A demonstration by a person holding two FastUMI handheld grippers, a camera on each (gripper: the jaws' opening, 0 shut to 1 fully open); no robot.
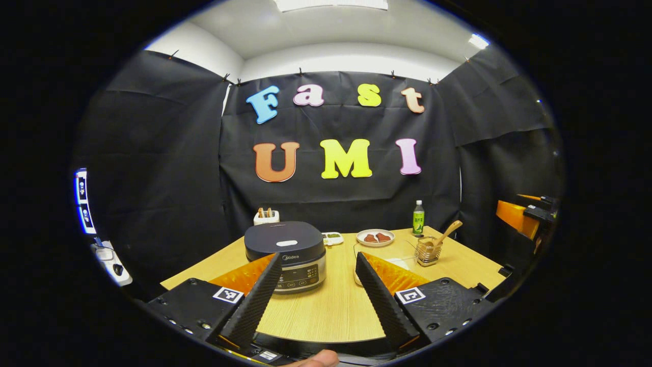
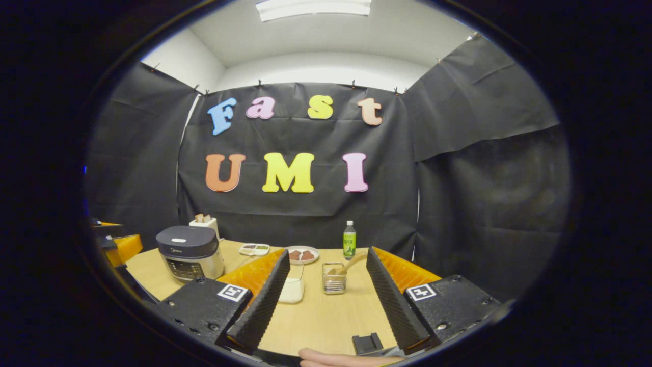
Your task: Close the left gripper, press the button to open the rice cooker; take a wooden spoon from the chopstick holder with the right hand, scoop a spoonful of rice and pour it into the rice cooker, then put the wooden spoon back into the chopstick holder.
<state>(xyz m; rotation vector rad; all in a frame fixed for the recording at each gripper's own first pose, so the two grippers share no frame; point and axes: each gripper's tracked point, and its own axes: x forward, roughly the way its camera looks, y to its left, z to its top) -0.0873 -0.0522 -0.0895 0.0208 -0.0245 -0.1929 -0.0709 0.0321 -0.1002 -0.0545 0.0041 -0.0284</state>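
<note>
Two tools hang above the near edge of the desk (image 1: 336, 311), each with its fingers spread wide and nothing between them. The left tool (image 1: 318, 260) points at the rice cooker (image 1: 285, 255), which stands on the desk with its lid down; the button (image 1: 287, 243) on the lid is untouched. The right tool (image 2: 328, 257) points at the chopstick holder (image 2: 333, 279), which sits right of the rice cooker and well apart from it. One wooden spoon (image 2: 349, 265) stands tilted in the holder, handle leaning to the right. Just left of the holder is a clear container of rice (image 2: 294, 290). Behind the holder stand a green bottle (image 2: 349, 239) and a plate (image 2: 303, 254) with brown pieces. Behind the rice cooker is a white toaster (image 1: 266, 216), and right of the cooker a small tray (image 2: 254, 248).
</note>
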